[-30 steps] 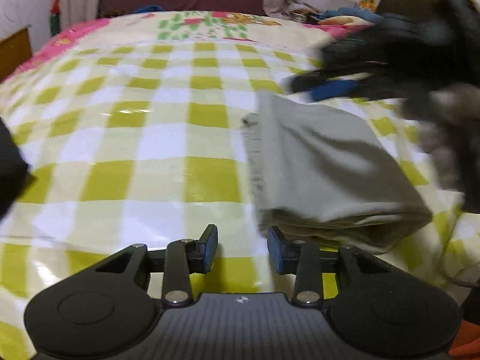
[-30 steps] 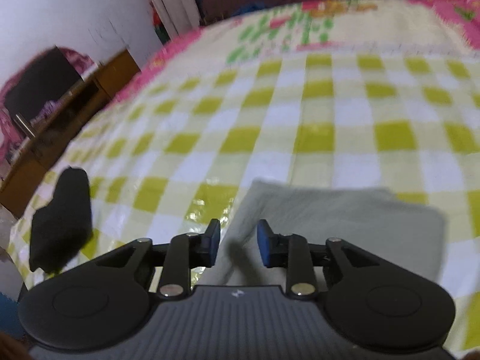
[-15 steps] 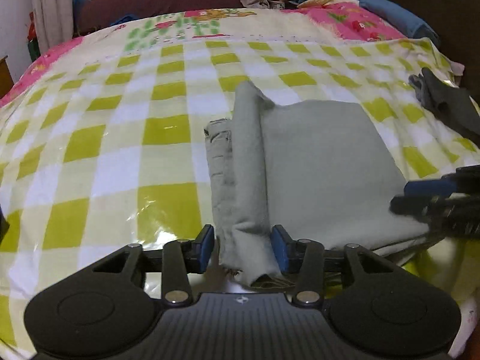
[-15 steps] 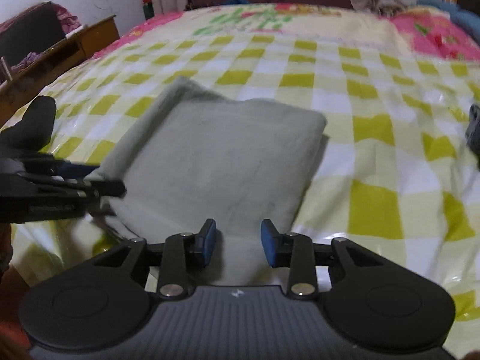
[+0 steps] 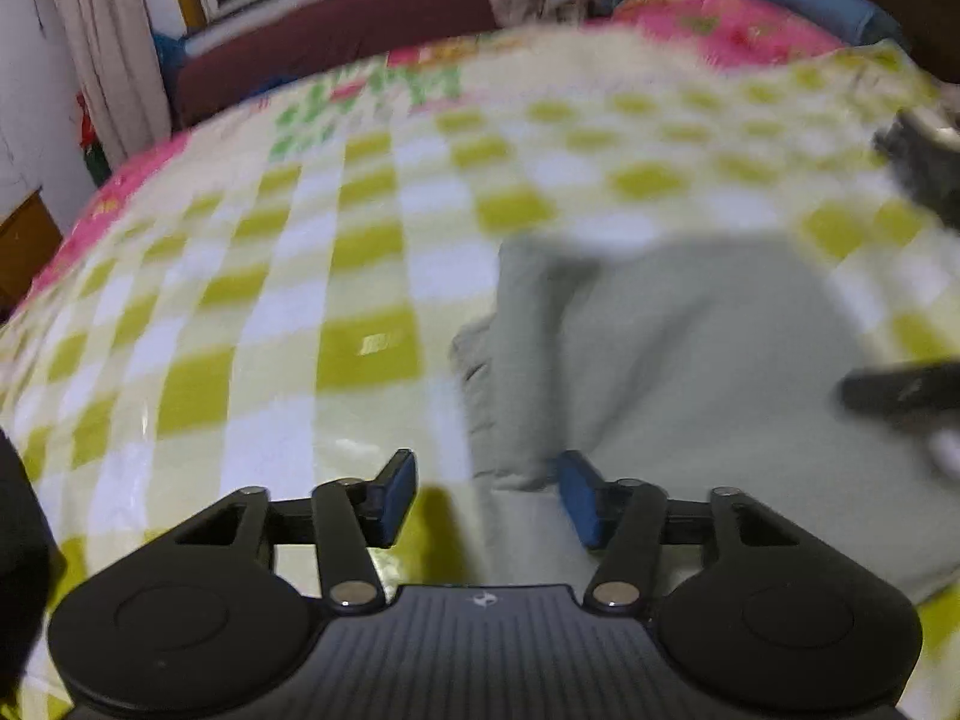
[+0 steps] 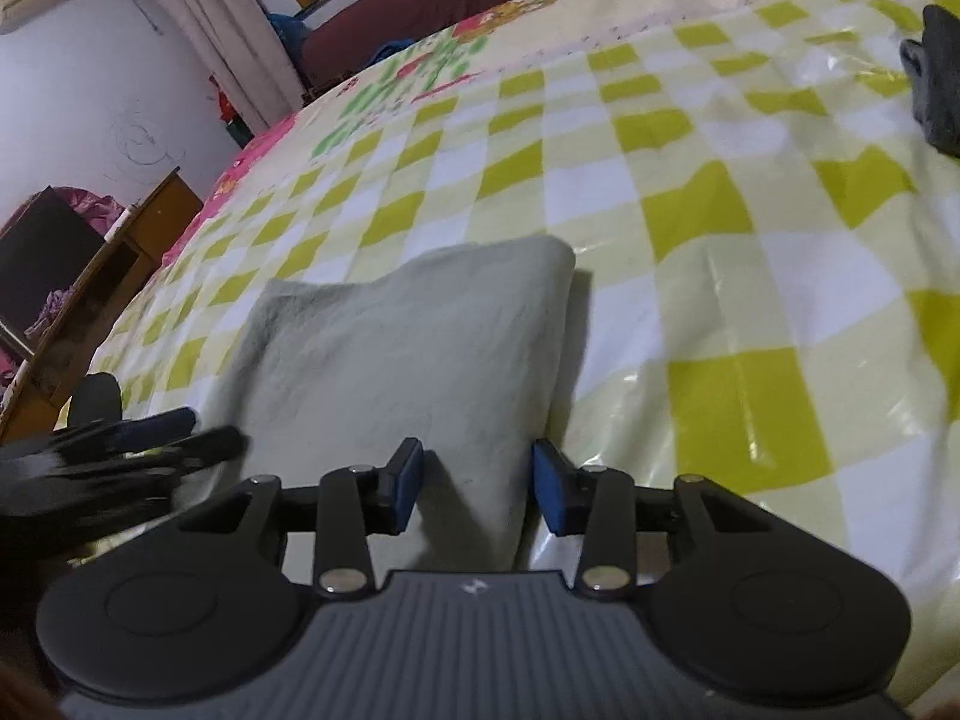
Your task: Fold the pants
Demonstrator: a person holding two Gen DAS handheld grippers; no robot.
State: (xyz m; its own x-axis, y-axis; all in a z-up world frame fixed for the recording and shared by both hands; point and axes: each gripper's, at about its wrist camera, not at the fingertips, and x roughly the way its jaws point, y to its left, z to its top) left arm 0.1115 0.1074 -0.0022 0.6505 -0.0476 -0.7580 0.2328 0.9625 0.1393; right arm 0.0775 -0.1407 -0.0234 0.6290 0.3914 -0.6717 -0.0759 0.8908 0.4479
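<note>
The grey-green pants (image 5: 690,360) lie folded into a thick rectangle on the yellow-checked bed cover (image 5: 270,312). My left gripper (image 5: 489,498) is open at the folded stack's near left corner, its right pad against the cloth edge. In the right wrist view the pants (image 6: 408,348) lie just ahead. My right gripper (image 6: 477,495) is open, its jaws to either side of the stack's near right corner. The left gripper shows blurred at the left (image 6: 150,444); the right gripper shows blurred at the right edge of the left wrist view (image 5: 900,390).
A dark garment (image 6: 939,84) lies on the bed at the far right. A wooden desk (image 6: 114,276) stands beside the bed on the left. A maroon headboard (image 5: 336,54) and curtains are at the far end.
Both grippers have opened wider and shifted at the near edge of the folded pants. The left view swung and is motion-blurred; the pants stay folded in place.
</note>
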